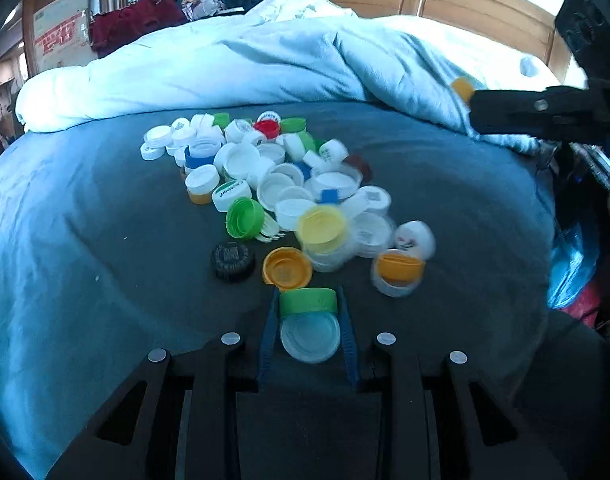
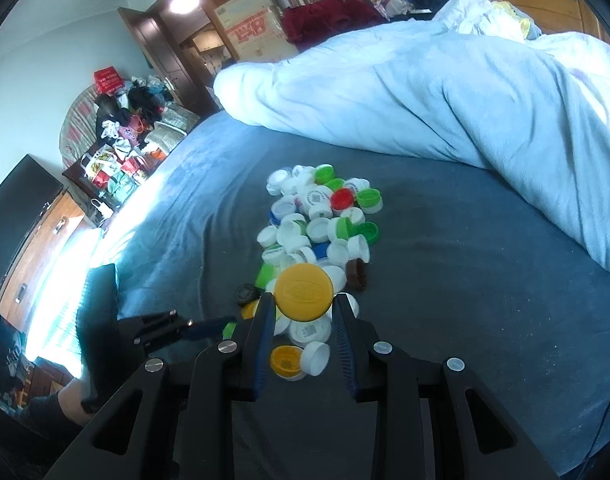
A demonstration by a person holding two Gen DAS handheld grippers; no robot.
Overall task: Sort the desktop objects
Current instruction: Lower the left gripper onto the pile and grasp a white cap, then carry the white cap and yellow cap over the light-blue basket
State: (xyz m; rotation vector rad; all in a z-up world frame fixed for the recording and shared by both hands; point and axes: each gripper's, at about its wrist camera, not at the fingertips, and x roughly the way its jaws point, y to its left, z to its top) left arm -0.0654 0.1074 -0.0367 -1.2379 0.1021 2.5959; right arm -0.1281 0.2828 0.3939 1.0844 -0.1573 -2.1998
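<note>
Left wrist view: the left gripper [image 1: 309, 312] is sitting low in the frame with a green cap [image 1: 308, 301] wedged between its blue fingers [image 1: 268, 334], so it's clamping on that cap. A clear lid [image 1: 309, 338] is lying right under the green cap, between the fingers too; can't tell if it's being pinched or just resting on the bed.
Cap pile: a heap of caps [image 1: 273, 172], mostly white, is lying on the dark bed sheet [image 1: 105, 220] just ahead of the gripper. An orange cap [image 1: 287, 268] and a black cap [image 1: 232, 261] are sitting nearest the gripper.
Background: a pale duvet [image 1: 265, 60] is bunching up behind the pile.
Right gripper from here: it's poking in from the right edge, gripping something yellow [image 1: 463, 89].
Right wrist view: the right gripper [image 2: 303, 300] is clamping on a yellow cap [image 2: 303, 293], top facing the camera, held above the near end of the pile [image 2: 321, 216].
Left gripper from here: it's showing at lower left [image 2: 209, 330], a bit of green at its tip.
Under the right gripper: an orange cap [image 2: 287, 362] and a white cap [image 2: 316, 358] are lying touching on the sheet [image 2: 465, 280].
</note>
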